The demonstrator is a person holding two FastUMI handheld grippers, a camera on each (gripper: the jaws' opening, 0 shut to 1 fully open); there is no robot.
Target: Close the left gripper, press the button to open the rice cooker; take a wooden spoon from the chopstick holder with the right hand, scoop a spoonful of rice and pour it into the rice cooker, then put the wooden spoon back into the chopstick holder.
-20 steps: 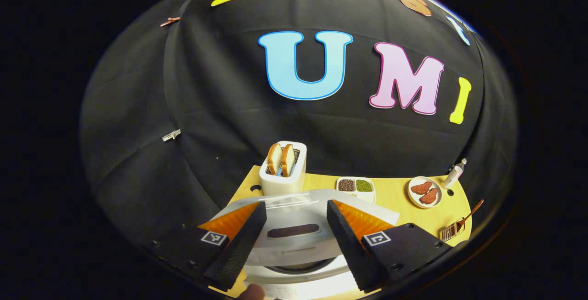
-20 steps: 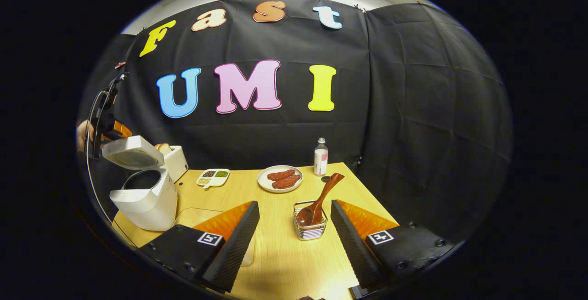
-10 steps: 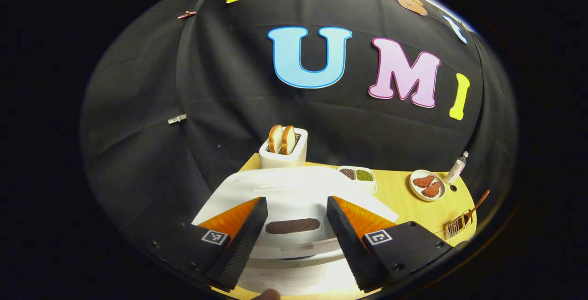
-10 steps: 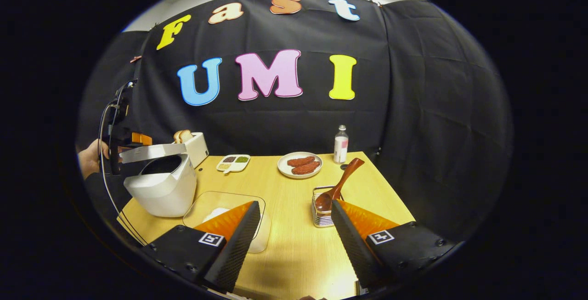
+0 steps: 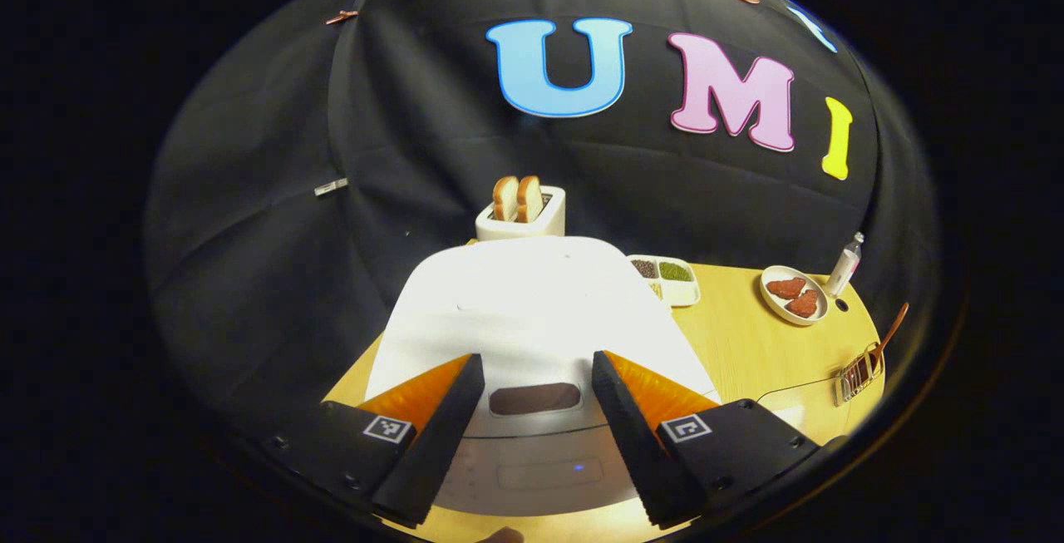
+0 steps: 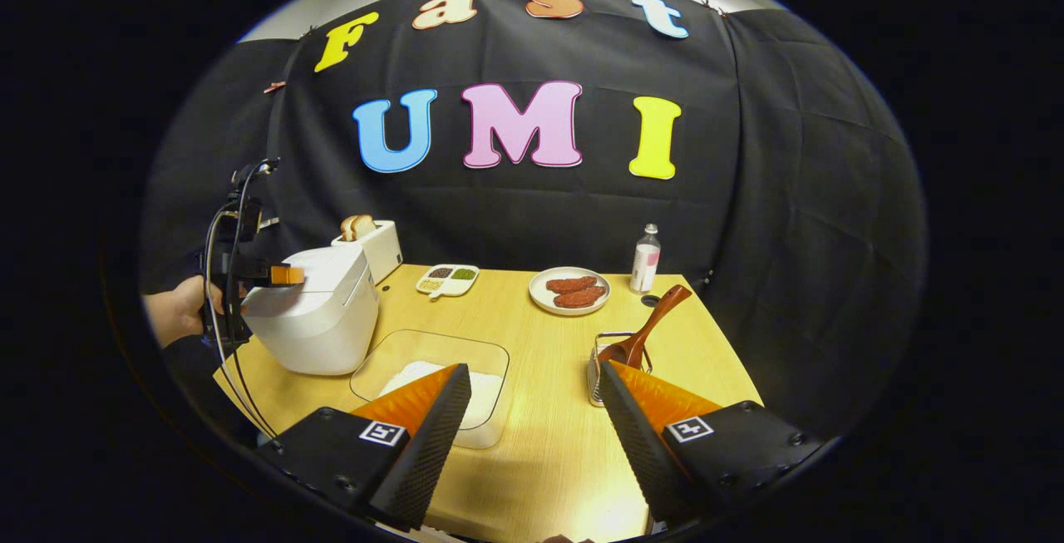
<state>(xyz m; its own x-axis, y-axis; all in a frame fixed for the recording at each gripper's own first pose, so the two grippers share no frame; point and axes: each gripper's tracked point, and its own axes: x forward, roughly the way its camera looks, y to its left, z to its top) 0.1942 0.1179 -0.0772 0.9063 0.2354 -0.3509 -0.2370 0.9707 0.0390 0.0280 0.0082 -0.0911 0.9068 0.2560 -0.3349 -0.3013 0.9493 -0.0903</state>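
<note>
The white rice cooker (image 5: 532, 293) stands with its lid down at the table's left end, also seen as the rice cooker (image 6: 320, 310) in the right gripper view. My left gripper (image 5: 535, 357) is open just above the lid, its fingers either side of the dark oval button (image 5: 534, 398). A hand (image 6: 179, 314) holds it there. The wooden spoon (image 6: 648, 331) leans in the wire chopstick holder (image 6: 594, 368). My right gripper (image 6: 534, 368) is open and empty, low over the table, left of the holder. A glass dish (image 6: 432, 352) holds white rice (image 6: 486, 389).
A toaster with bread (image 6: 370, 239) stands behind the cooker. Along the back are a divided dish of beans (image 6: 449, 277), a plate of meat (image 6: 573, 289) and a small bottle (image 6: 644, 260). The table's right edge (image 6: 715, 352) runs close to the holder.
The rice cooker's lid has come down from raised to flat, with my left gripper following it down. My right gripper has drawn back, so the holder sits farther right.
</note>
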